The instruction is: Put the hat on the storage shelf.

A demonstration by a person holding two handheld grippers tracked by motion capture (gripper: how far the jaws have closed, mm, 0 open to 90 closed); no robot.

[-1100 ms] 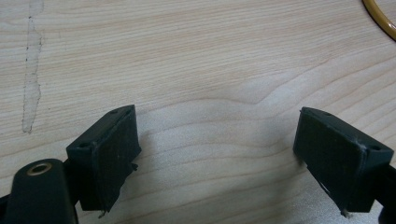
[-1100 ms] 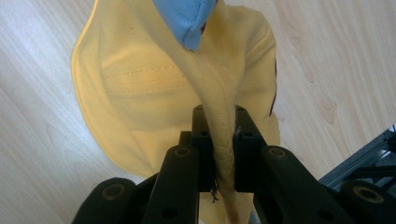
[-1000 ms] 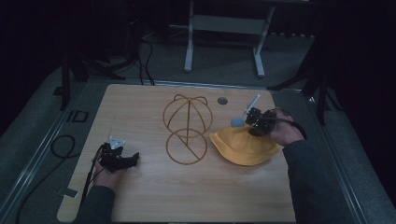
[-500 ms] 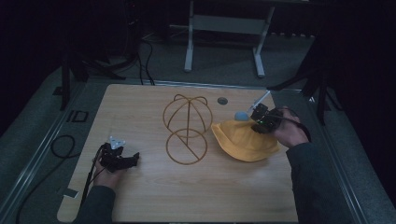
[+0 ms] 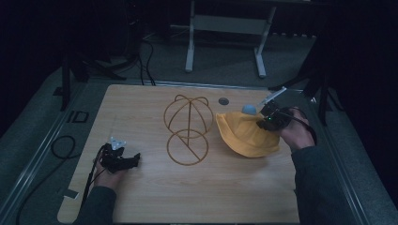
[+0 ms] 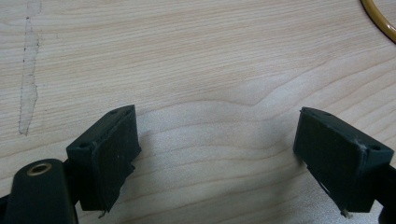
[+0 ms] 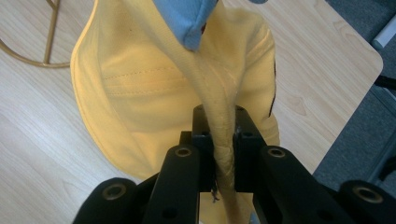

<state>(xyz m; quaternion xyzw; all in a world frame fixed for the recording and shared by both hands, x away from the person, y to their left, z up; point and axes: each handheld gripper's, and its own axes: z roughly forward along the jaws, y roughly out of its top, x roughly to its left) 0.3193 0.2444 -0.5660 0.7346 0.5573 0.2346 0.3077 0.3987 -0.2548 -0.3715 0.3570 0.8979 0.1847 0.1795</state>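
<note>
Lifted a little since the earlier frame, the yellow hat [image 5: 246, 136] now hangs partly off the table [image 5: 141, 117], its pinched edge raised and carried slightly toward the far right.

At the near left, the left gripper [image 5: 123, 159] rests low over bare wood, its jaws standing wide apart with nothing between them; its own view shows the two black pads [image 6: 112, 154] hovering over the grain, a curve of the gold wire at the far corner.

At centre, the wire hat stand [image 5: 187, 124] sits upright on its ring base, just left of the hat and apart from it.

At the right, the right gripper [image 5: 268, 121] is clamped on a folded ridge of the hat's brim; the right gripper view shows the fabric [image 7: 219, 135] squeezed between the pads [image 7: 244, 154], with a blue patch [image 7: 187, 21] at the top.

The bite is narrow, on a bunched fold rather than flat cloth, so the hat could slide out as more of its weight comes off the table. Most of the crown still drags on the wood; a quick pull toward the stand could snag the brim on the wire or tip the light frame over. Limp cloth may also droop closed, so that it catches on the dome instead of dropping over it.
</note>
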